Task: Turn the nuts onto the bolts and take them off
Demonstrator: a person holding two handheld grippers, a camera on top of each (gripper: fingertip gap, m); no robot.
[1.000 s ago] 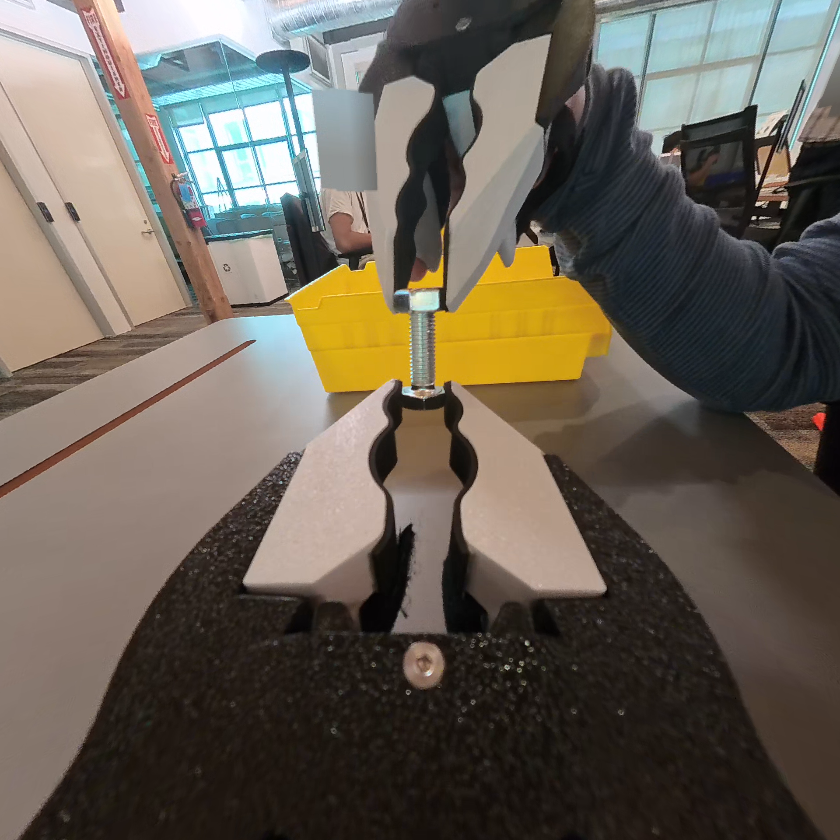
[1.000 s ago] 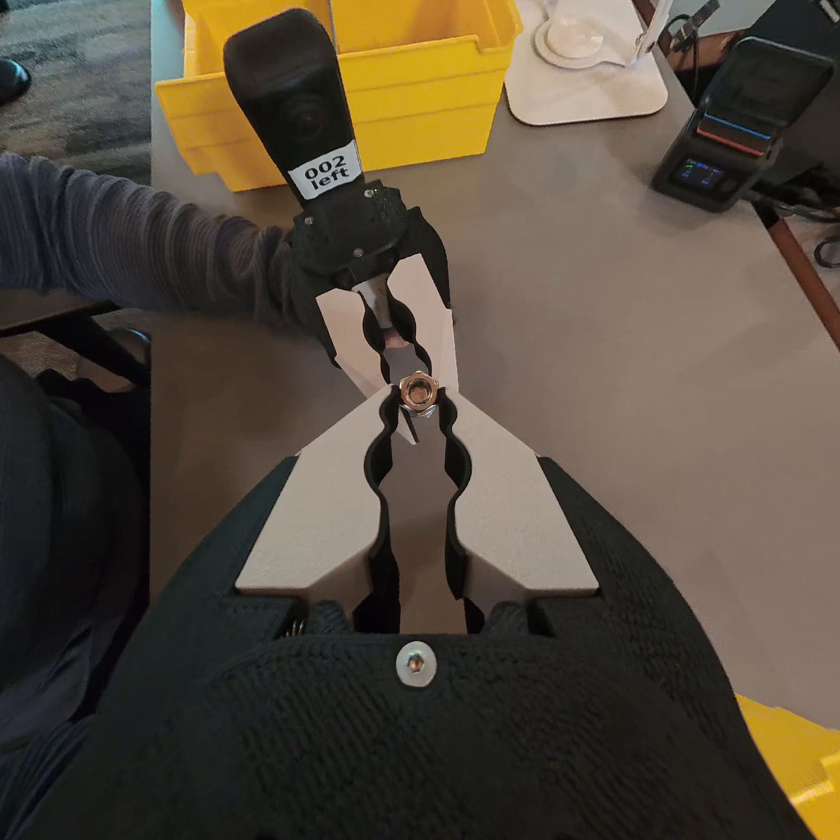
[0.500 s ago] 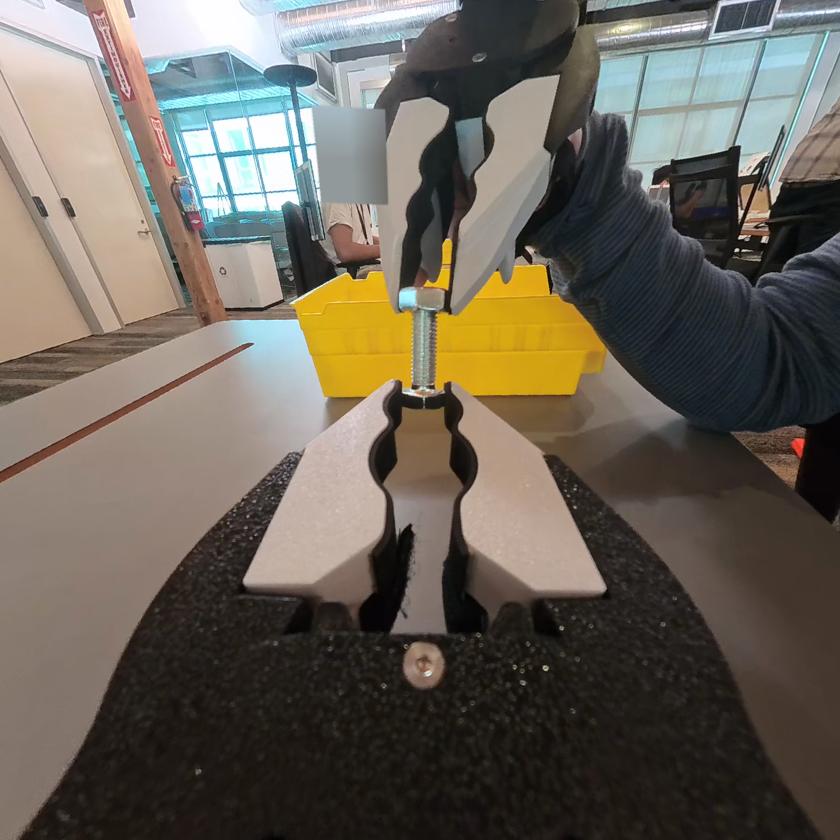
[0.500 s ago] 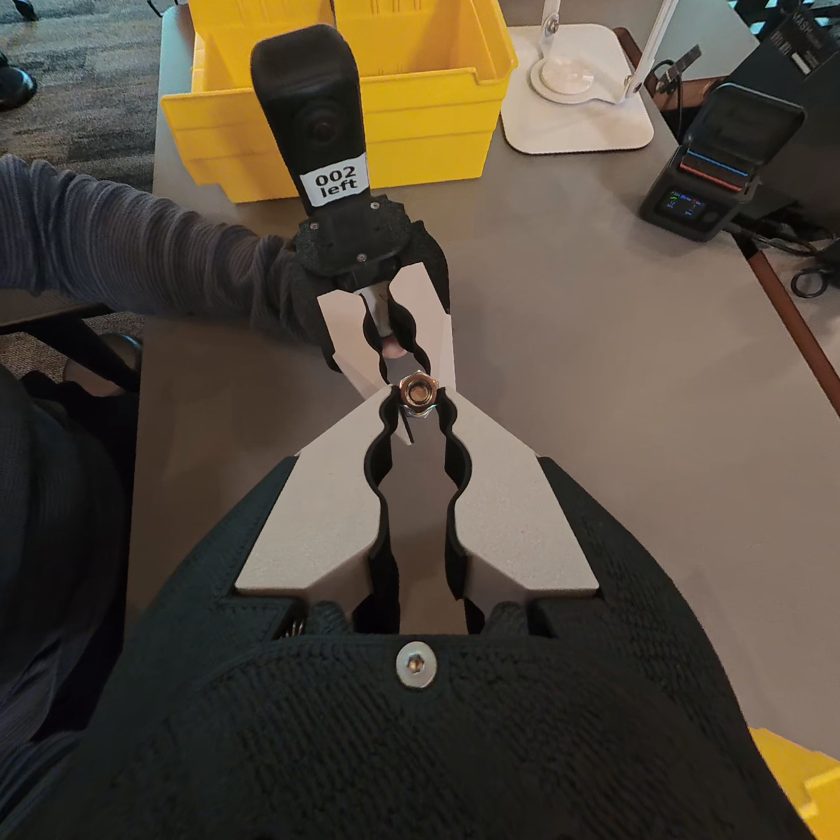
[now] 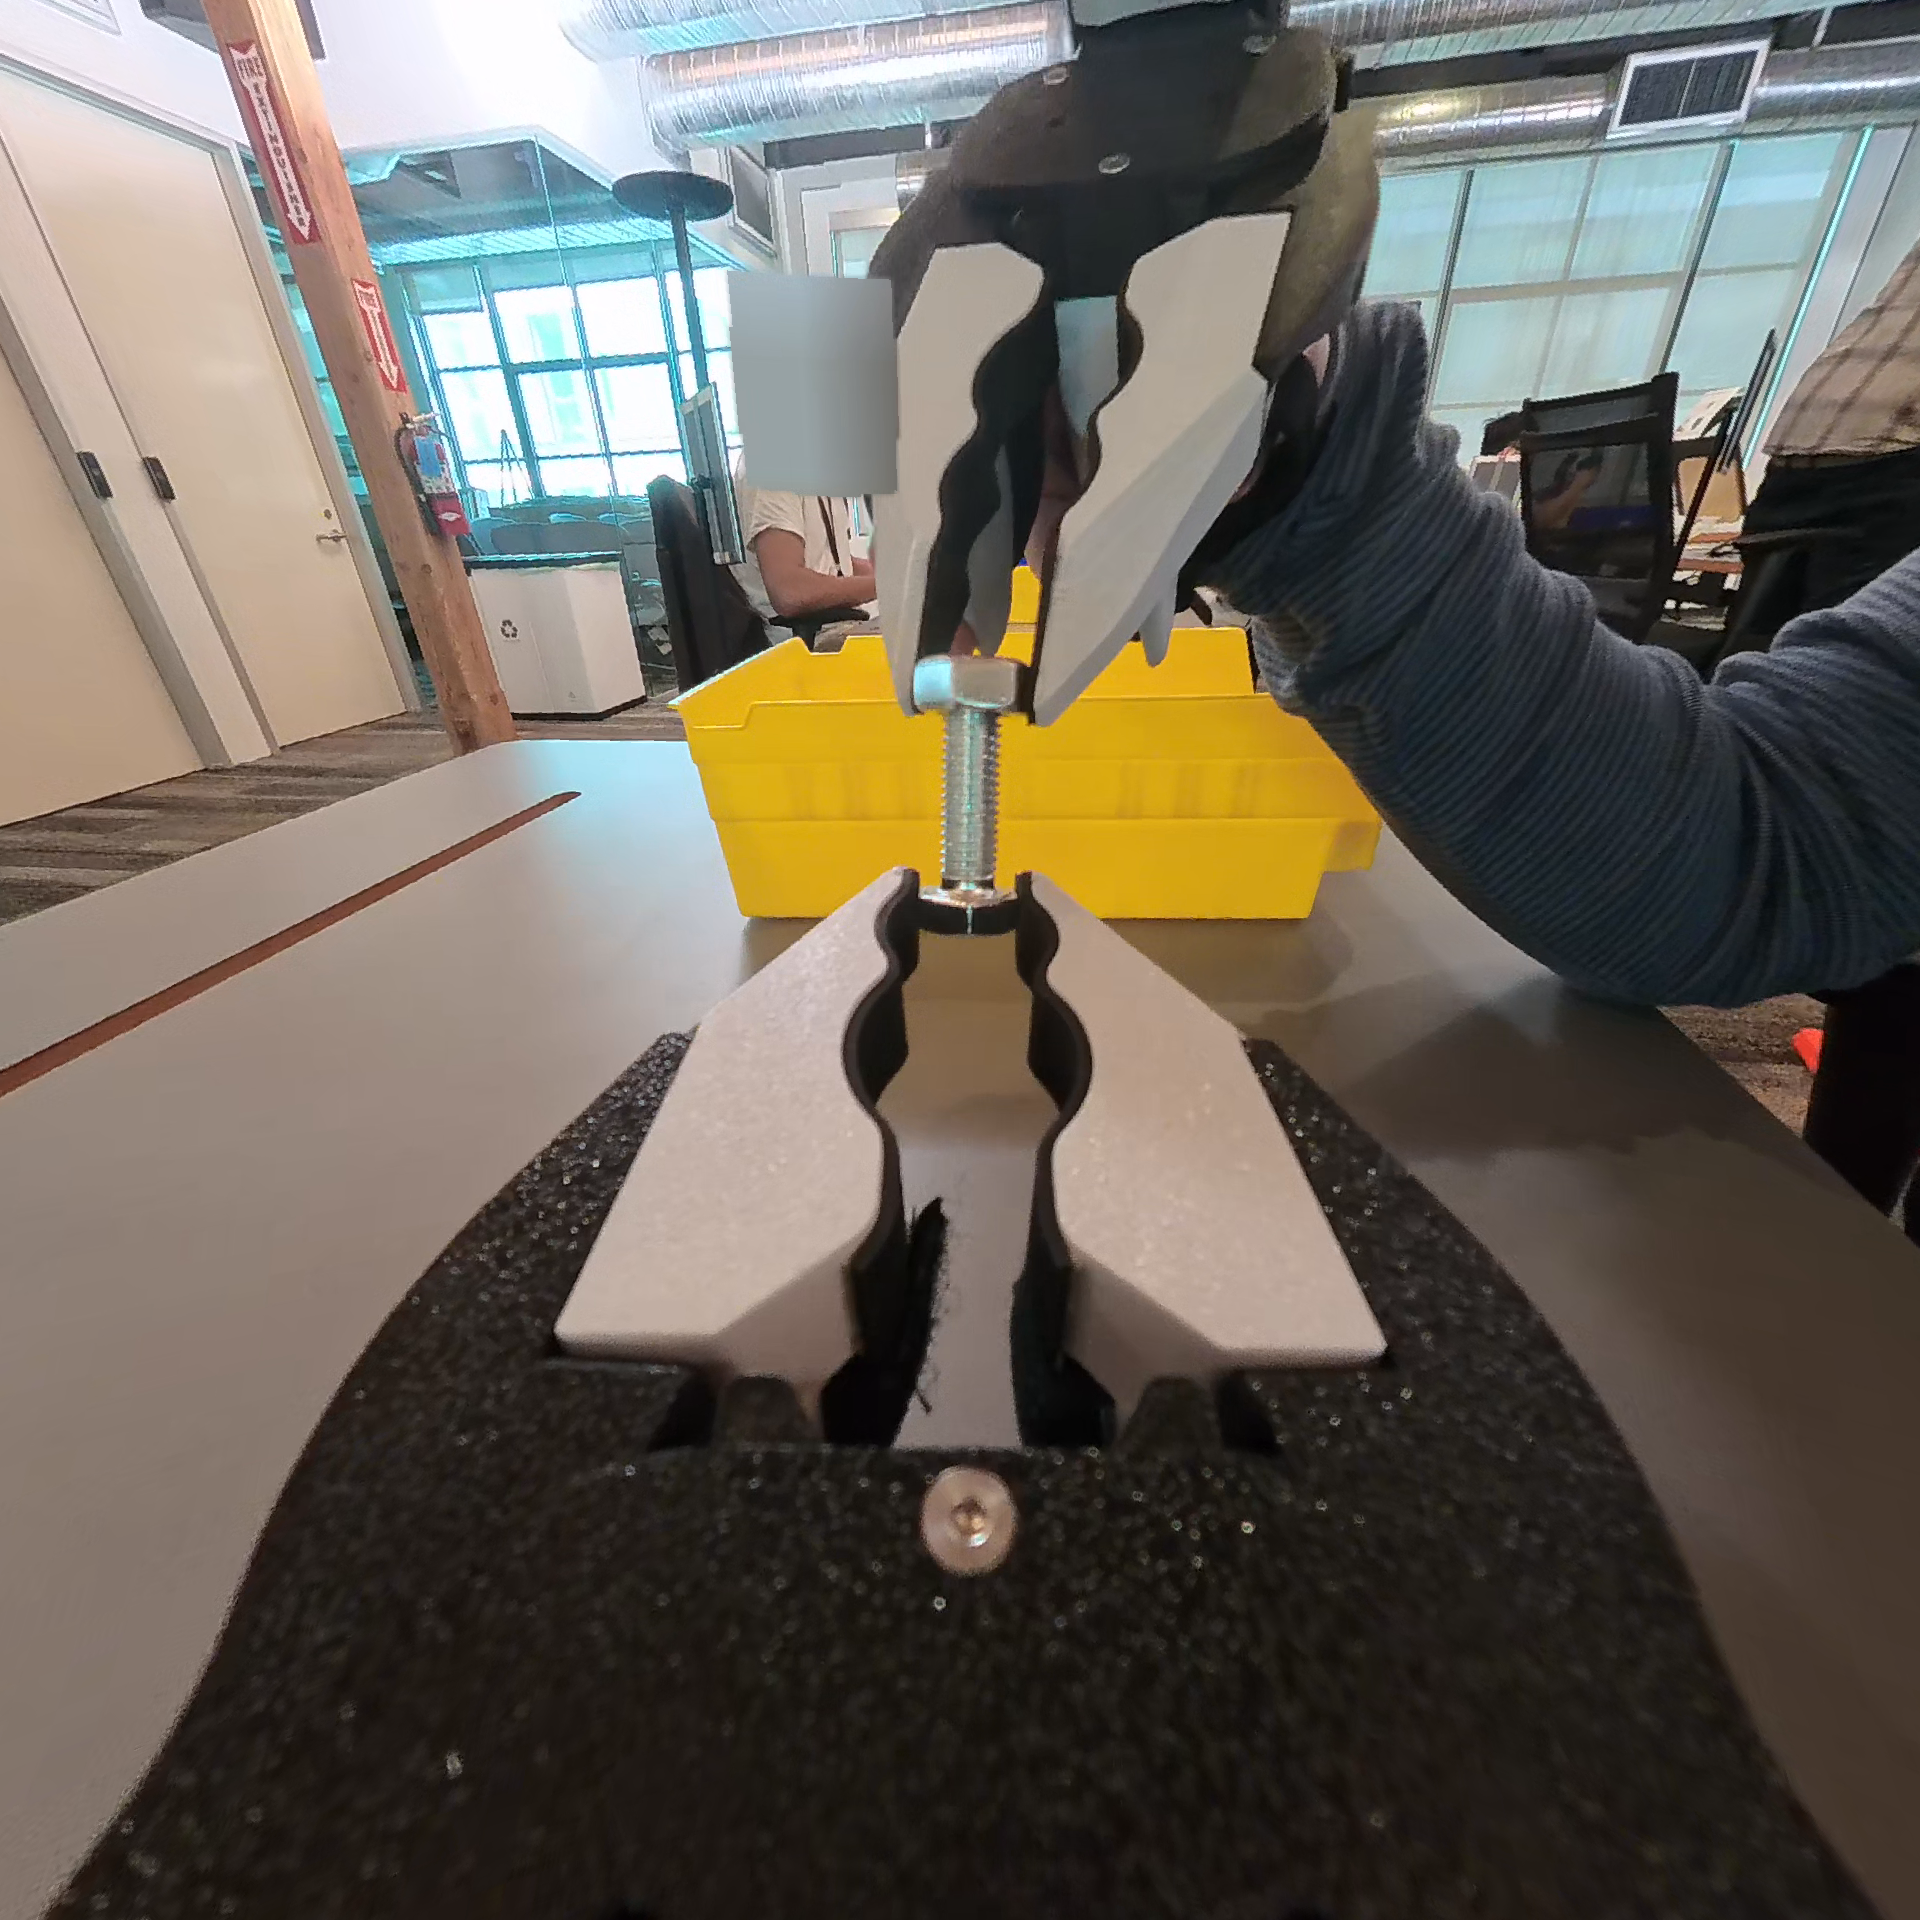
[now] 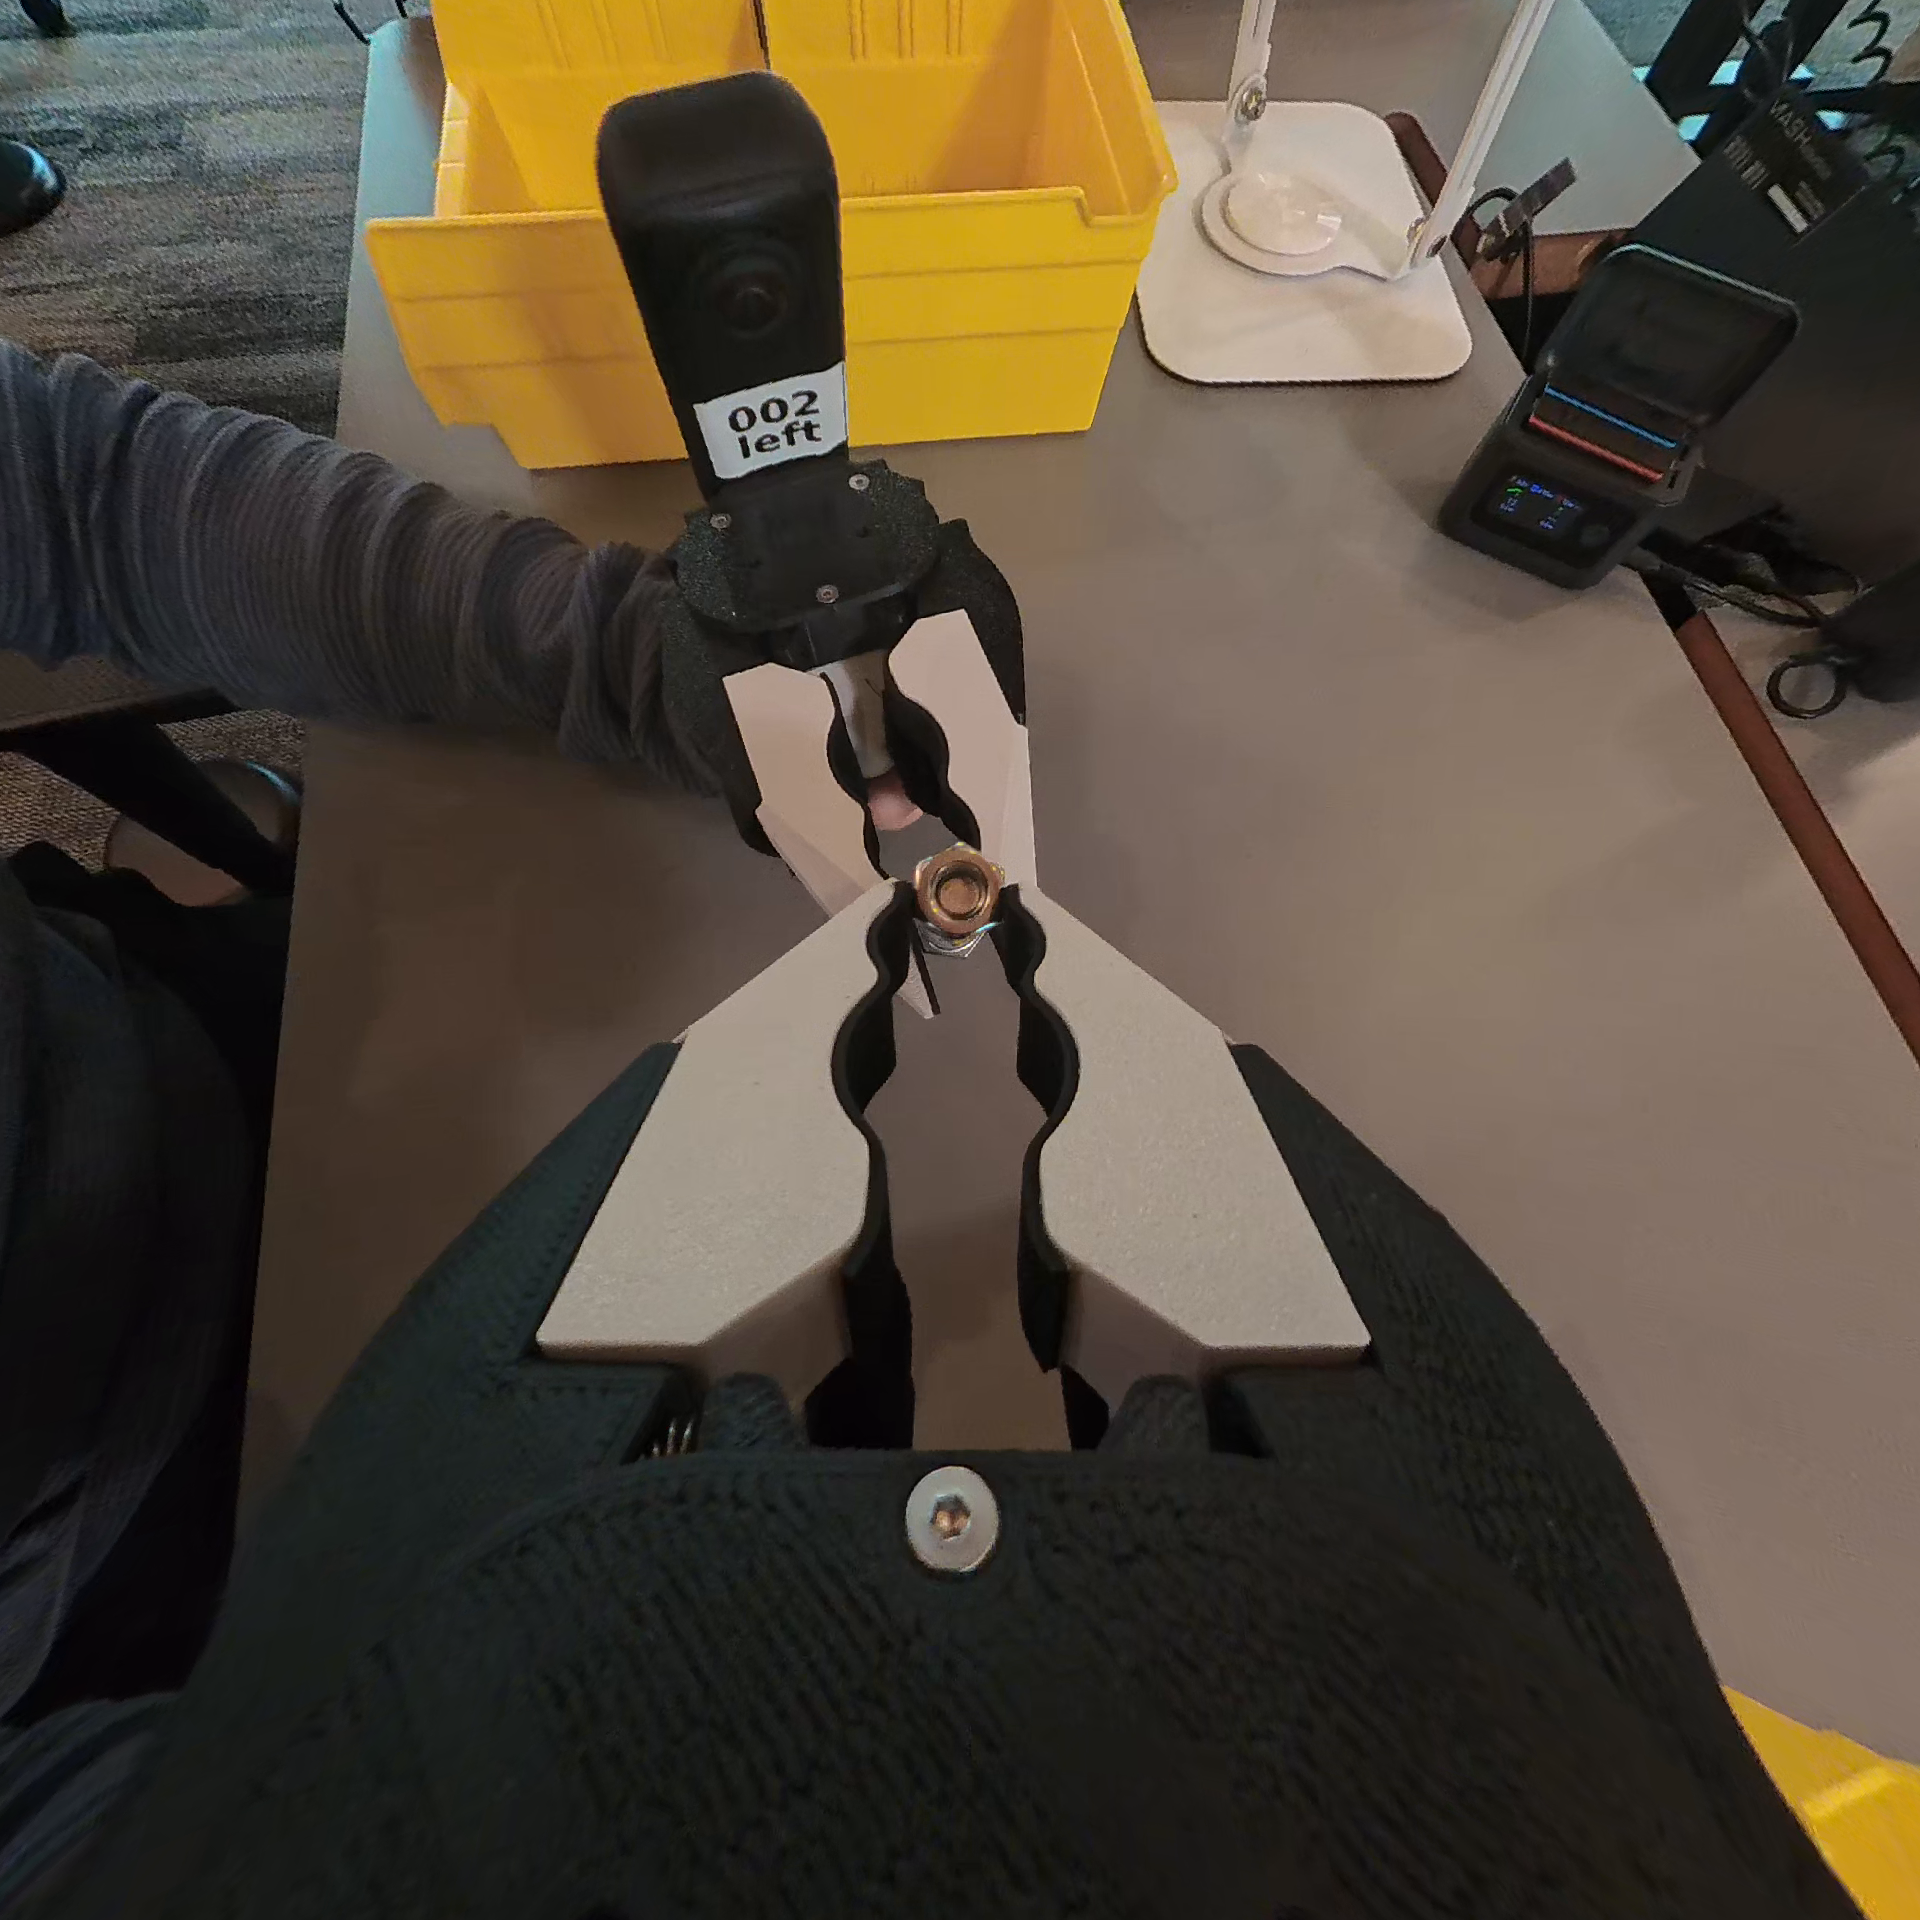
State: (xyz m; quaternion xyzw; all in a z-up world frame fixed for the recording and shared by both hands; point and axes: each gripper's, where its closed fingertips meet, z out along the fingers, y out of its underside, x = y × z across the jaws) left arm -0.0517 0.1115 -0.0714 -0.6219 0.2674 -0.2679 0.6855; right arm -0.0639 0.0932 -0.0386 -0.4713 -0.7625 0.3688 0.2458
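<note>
**Both grippers clamped on one bolt-and-nut assembly, above the table**

Left gripper [image 5: 966, 902]: fingers [image 5: 790, 1101] closed on the hex piece at the lower end of the bolt [image 5: 968, 800], seen at the tips only. From the left view, can't tell whether that lower piece is a nut or a head.

Right gripper [image 6: 954, 902]: fingers [image 6: 1143, 1132] pinched on the upper hex end; in the right view a brass-coloured nut [image 6: 954, 891] sat between the tips, seen end-on.

Bolt stood upright, threaded shank exposed between the two grippers, right gripper pointing down from above.

Beyond: yellow bin [image 6: 935, 270] on the grey table [image 6: 1351, 831], behind the assembly. White lamp base [image 6: 1309, 301] right of the bin. Small black device [image 6: 1590, 457] with a lit screen further right.
</note>
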